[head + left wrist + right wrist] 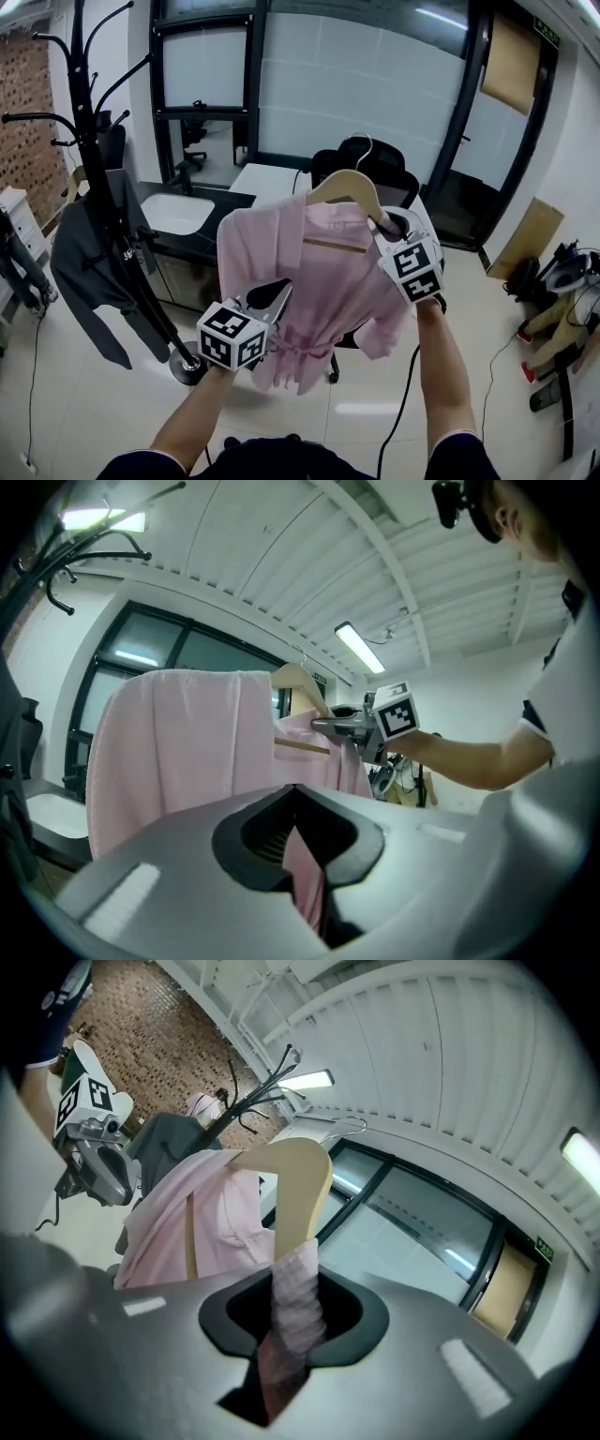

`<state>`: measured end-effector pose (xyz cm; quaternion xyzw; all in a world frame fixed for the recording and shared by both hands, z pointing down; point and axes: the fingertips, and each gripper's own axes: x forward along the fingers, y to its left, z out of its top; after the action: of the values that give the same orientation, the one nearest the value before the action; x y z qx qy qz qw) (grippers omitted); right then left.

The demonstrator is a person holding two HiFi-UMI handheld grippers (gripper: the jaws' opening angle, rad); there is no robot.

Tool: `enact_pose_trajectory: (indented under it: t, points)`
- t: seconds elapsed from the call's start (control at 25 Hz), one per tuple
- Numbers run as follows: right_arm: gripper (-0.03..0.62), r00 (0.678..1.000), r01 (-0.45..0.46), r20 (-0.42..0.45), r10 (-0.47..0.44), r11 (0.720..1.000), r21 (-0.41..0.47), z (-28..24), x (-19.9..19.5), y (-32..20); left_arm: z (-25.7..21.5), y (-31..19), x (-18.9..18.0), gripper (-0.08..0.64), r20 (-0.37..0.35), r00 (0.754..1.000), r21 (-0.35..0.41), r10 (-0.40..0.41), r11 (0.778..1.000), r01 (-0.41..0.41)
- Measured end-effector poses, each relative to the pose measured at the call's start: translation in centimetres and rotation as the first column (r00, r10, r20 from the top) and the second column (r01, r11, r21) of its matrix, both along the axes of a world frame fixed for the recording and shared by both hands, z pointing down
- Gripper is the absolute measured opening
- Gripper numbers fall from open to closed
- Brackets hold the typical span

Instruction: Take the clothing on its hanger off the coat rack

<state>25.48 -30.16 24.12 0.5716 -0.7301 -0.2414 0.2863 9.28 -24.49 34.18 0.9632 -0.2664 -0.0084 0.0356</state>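
Closest to you, the left gripper (279,298) is low and on the left side of the pink shirt (314,272). Its jaws are pinched down to a narrow gap with a fold of the pink cloth between them, so it's got the fabric and not the hanger (342,183). A bit further out and higher up, your right gripper (386,225) is clamped on the hanger's right shoulder end, the part the shirt's shoulder is bunched over. The jaws grip wood through cloth, and the bare pale wood sticks up just past them.

So the shirt hangs in the air between your two grippers, spread out across the hanger and right in front of you. It's off the coat rack (94,159), which stands well apart on your left. A grey jacket (94,258) is on the rack.

Behind the shirt there's a black chair (375,164) partly hidden by it, then a dark counter with a white basin (176,213), and the glass wall (356,75) at the back.
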Motion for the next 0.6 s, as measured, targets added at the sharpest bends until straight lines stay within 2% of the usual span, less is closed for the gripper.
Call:
enact_pose_trajectory:
  t: [0.24, 0.6]
  points:
    - [0.072, 0.999, -0.047, 0.012, 0.047, 0.999, 0.020, 0.9, 7.6, -0.1, 2.0, -0.3, 7.1, 0.012, -0.019, 0.999, 0.004, 0.032, 0.999, -0.032]
    - [0.072, 0.991, -0.124, 0.042, 0.123, 0.992, 0.021, 0.4, 14.4, -5.6, 3.0, -6.0, 13.2, 0.012, 0.002, 0.995, -0.023, 0.102, 0.995, -0.102]
